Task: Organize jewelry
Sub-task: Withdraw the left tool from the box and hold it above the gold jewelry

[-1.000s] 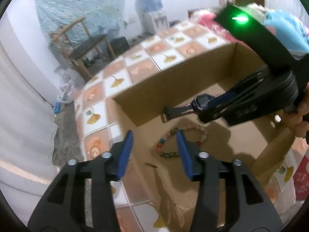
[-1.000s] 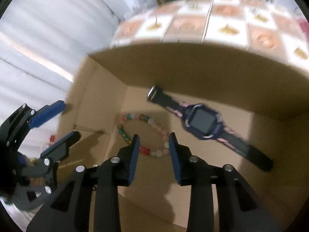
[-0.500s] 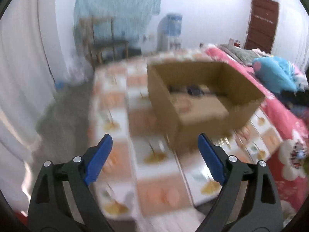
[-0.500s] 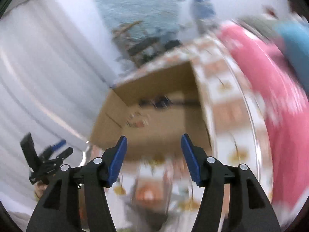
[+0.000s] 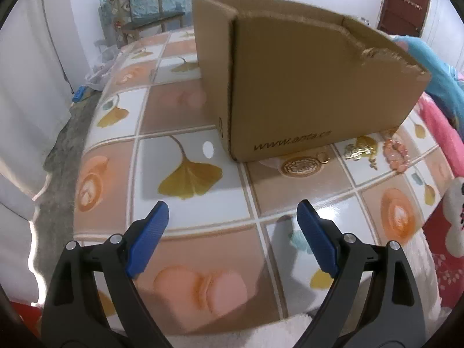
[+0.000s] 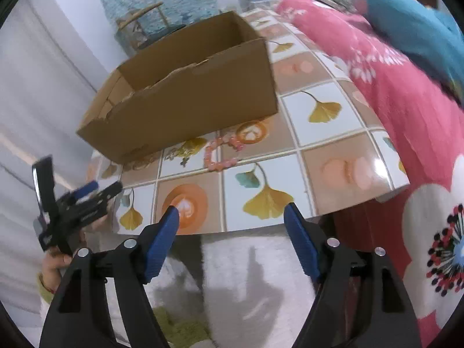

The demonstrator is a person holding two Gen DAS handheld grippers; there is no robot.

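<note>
Blue-padded jaws of the left gripper [image 5: 233, 223] and right gripper [image 6: 231, 226] stand wide apart, holding nothing, low over the near edge of the tiled table [image 5: 185, 121]. Well ahead of both, jewelry lies on the tiles against the box [image 5: 316, 87]: a gold pendant [image 5: 303, 166], a gold brooch [image 5: 359, 148] and a pink bracelet [image 6: 221, 155] beside them. Pink bedding [image 6: 406, 92] flanks the table.

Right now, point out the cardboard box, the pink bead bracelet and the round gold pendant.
cardboard box [image 5: 313, 87]: left wrist view, on its near side wall.
pink bead bracelet [image 6: 216, 166]: right wrist view, on the beads at the loop's near edge.
round gold pendant [image 5: 303, 167]: left wrist view, on the disc's centre.
</note>
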